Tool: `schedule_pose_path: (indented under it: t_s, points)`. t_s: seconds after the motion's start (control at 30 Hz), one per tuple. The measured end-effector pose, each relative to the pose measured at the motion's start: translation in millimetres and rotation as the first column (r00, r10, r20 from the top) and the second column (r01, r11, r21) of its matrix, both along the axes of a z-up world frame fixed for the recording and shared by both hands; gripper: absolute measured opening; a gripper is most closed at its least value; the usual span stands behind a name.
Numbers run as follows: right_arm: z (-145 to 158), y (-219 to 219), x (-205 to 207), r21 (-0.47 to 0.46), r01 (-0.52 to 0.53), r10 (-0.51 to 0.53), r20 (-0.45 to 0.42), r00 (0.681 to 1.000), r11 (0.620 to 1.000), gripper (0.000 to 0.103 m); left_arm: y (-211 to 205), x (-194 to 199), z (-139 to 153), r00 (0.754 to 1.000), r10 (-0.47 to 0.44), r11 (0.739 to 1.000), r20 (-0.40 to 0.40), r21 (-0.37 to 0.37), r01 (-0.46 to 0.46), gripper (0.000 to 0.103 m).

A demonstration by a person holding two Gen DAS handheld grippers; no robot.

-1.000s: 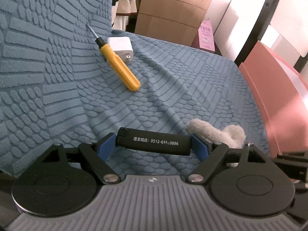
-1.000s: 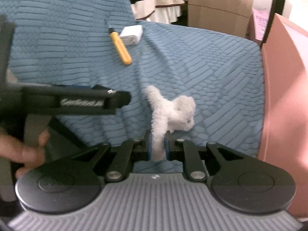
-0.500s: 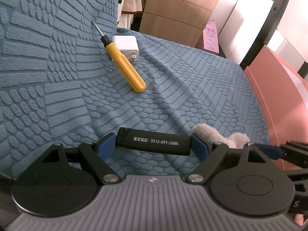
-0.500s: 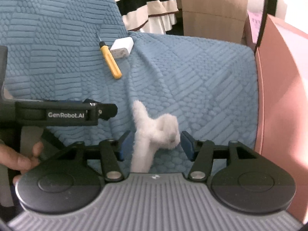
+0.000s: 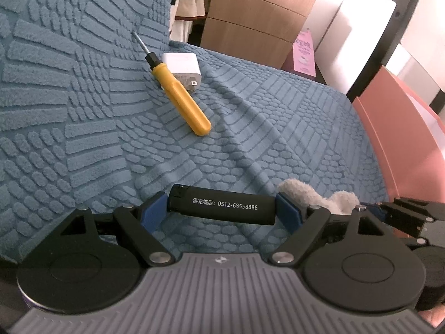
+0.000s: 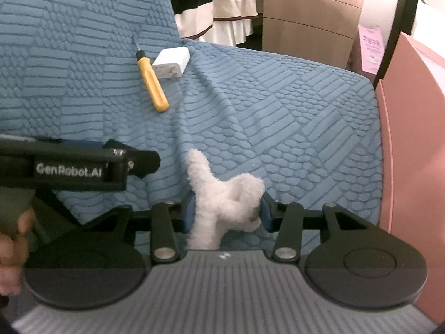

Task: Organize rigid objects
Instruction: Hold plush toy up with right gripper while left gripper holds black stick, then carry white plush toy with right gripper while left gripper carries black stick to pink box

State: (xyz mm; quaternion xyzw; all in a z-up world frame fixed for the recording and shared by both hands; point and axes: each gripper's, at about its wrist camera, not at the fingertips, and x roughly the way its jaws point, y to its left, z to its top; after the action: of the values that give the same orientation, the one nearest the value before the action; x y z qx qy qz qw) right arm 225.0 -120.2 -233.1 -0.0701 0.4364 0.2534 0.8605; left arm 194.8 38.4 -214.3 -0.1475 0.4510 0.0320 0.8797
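Observation:
My left gripper (image 5: 222, 211) is shut on a black lighter (image 5: 222, 208) with white print, held crosswise above the blue textured sofa cover (image 5: 278, 117). My right gripper (image 6: 225, 208) has its blue pads against both sides of a white fluffy plush piece (image 6: 222, 194), which stands up between them. The plush also shows at the right of the left wrist view (image 5: 314, 196). A yellow-handled screwdriver (image 5: 183, 103) (image 6: 153, 86) and a white charger plug (image 5: 182, 65) (image 6: 172, 62) lie together further back.
A pink bin wall (image 5: 403, 139) (image 6: 414, 139) stands at the right edge of the sofa. A wooden drawer cabinet (image 5: 258, 16) and striped fabric (image 6: 217, 2) are behind. The left gripper's body (image 6: 78, 164) crosses the left of the right wrist view.
The right gripper opened from a tight pinch on the plush, then narrowed again around its wider part. The left gripper kept the lighter and drew closer to the screwdriver and charger.

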Motion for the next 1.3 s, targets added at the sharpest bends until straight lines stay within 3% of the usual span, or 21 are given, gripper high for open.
schedule_pose_path:
  t_s: [0.5, 0.7, 0.83, 1.3]
  points:
    - [19.1, -21.1, -10.6, 0.048, 0.097, -0.096, -0.018, 0.995, 0.994, 0.048, 1.2, -1.0, 13.4, 1.000, 0.005, 0.999, 0.022, -0.054, -0.003, 0.087]
    - [27.5, -31.3, -14.8, 0.058, 0.137, -0.137, -0.015, 0.991, 0.989, 0.048, -5.6, -4.5, 22.2, 1.000, -0.021, 0.999, 0.020, -0.025, 0.022, 0.087]
    - [39.9, -35.5, -19.7, 0.070, 0.145, -0.145, -0.002, 0.989, 0.987, 0.048, -14.0, -10.0, 37.9, 0.998, -0.034, 0.999, 0.058, 0.010, 0.033, 0.087]
    - [109.4, -68.5, -15.2, 0.172, 0.151, -0.161, 0.044, 0.986, 0.973, 0.048, -24.8, -2.5, 115.1, 0.984, -0.086, 0.995, 0.155, -0.029, 0.092, 0.087]
